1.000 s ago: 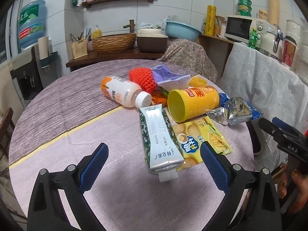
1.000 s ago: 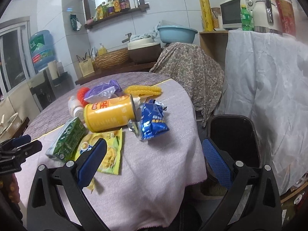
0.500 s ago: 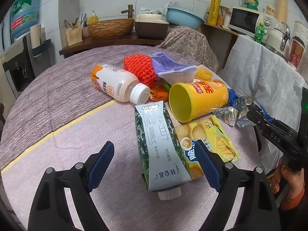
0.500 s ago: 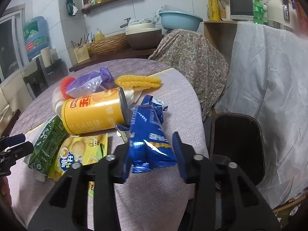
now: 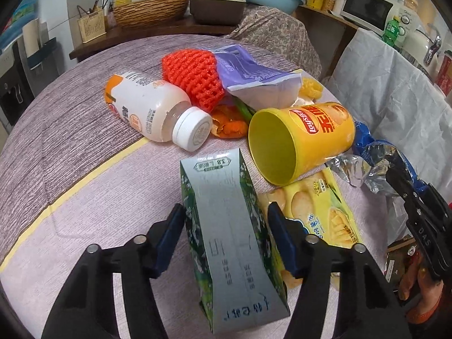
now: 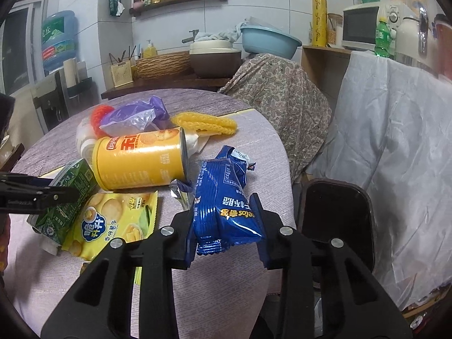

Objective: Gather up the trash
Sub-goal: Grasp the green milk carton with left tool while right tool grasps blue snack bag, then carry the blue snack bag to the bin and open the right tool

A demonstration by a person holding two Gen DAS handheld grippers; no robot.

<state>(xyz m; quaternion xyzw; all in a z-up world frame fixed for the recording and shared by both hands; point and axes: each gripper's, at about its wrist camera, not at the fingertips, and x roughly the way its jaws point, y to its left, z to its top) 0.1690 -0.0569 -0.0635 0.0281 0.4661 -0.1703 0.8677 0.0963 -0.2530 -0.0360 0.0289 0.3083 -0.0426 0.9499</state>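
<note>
Trash lies on a round table (image 5: 70,169). My left gripper (image 5: 226,226) is shut on a green and grey drink carton (image 5: 231,240), its pads against both sides. My right gripper (image 6: 226,226) is shut on a blue snack wrapper (image 6: 223,206), held just above the tablecloth. A yellow Lay's can (image 5: 305,132) lies on its side with its open mouth toward the left camera. A yellow chip bag (image 5: 319,209) lies flat beside the carton. A white bottle (image 5: 152,113), an orange foam net (image 5: 195,76) and a purple bag (image 5: 254,76) lie behind.
A dark bin (image 6: 336,220) stands on the floor off the table's right edge. A cloth-covered chair (image 6: 276,96) and a white-draped counter (image 6: 395,141) are on the right. A wooden side shelf holds a basket (image 5: 152,8) and pot at the back.
Both grippers moved forward and closed. The left one took hold of the drink carton. The right one took hold of the blue wrapper and raised it slightly.
</note>
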